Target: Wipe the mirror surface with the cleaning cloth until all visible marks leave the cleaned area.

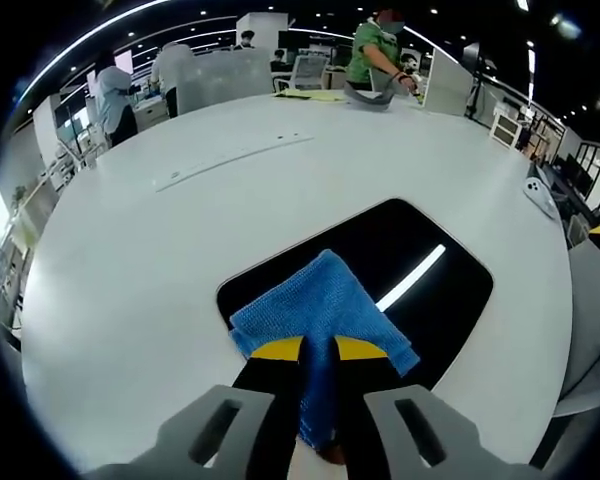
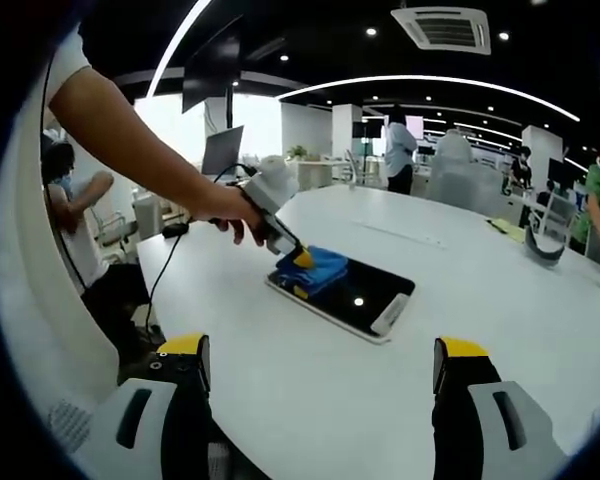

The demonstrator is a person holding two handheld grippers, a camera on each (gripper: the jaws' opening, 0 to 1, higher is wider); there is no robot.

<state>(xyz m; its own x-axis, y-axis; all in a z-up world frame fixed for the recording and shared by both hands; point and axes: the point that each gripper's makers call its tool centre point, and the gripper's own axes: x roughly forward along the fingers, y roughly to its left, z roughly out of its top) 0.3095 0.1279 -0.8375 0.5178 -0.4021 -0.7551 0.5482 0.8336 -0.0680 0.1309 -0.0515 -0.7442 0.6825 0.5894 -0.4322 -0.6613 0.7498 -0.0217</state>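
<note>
A dark rectangular mirror [image 1: 450, 290] lies flat on the white table [image 1: 130, 290], reflecting a bright ceiling light strip. A folded blue cleaning cloth [image 1: 325, 310] rests on the mirror's near-left part, and my left gripper [image 1: 320, 350] is shut on the cloth, pressing it down. In the right gripper view the mirror [image 2: 365, 292] lies mid-table with the blue cloth [image 2: 318, 268] on its left end, the left gripper [image 2: 300, 258] held there by a person's hand. My right gripper [image 2: 320, 370] hangs open above the table's near edge, well short of the mirror and holding nothing.
A long white strip [image 1: 230, 158] lies on the table beyond the mirror. A white controller [image 1: 540, 195] sits at the right edge. Several people stand at desks and partitions behind the table. A black cable [image 2: 165, 265] runs off the table's left side.
</note>
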